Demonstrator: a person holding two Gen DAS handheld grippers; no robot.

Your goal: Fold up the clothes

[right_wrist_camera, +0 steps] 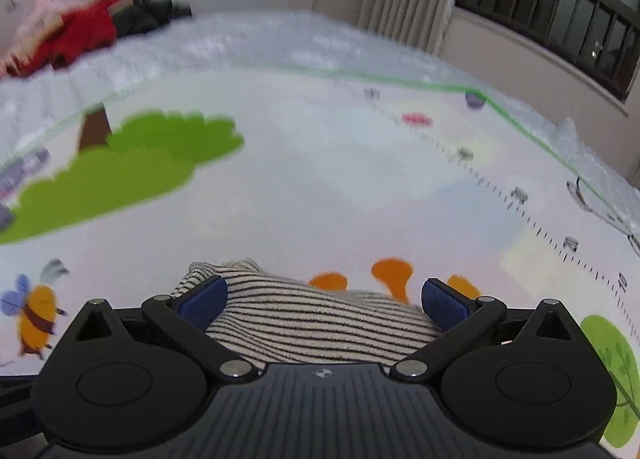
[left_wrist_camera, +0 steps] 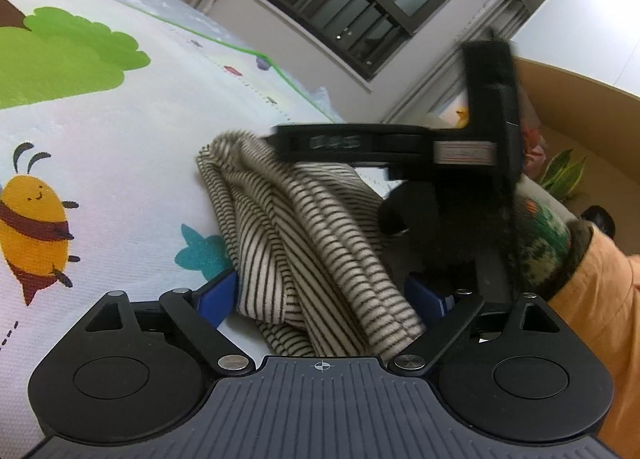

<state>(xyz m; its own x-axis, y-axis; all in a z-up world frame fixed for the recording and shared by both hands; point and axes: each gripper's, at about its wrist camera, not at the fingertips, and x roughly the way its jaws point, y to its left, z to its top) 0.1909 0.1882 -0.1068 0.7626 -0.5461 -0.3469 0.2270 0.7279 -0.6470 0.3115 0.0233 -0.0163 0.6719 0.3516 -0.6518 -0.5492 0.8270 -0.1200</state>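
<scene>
Left gripper (left_wrist_camera: pixel 320 295) spread wide, striped garment (left_wrist_camera: pixel 304 227) bunched between its pads, unpinched, on play mat (left_wrist_camera: pixel 120 147). Right gripper (right_wrist_camera: pixel 322 299) also spread, directly above it. Garment's long axis runs away from left gripper; both equally near.

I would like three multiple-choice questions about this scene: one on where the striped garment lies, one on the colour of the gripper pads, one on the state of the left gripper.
1. The striped garment lies on:
A. the cartoon play mat
B. a wooden chair
C. a shelf

2. The left gripper's pads are:
A. red
B. blue
C. yellow

3. The left gripper is:
A. shut on nothing
B. out of view
C. open, with cloth between its jaws

Answers: 1 A, mat pictures surround the cloth; 2 B, both pads show blue; 3 C, the pads stand wide apart beside the fabric.
</scene>
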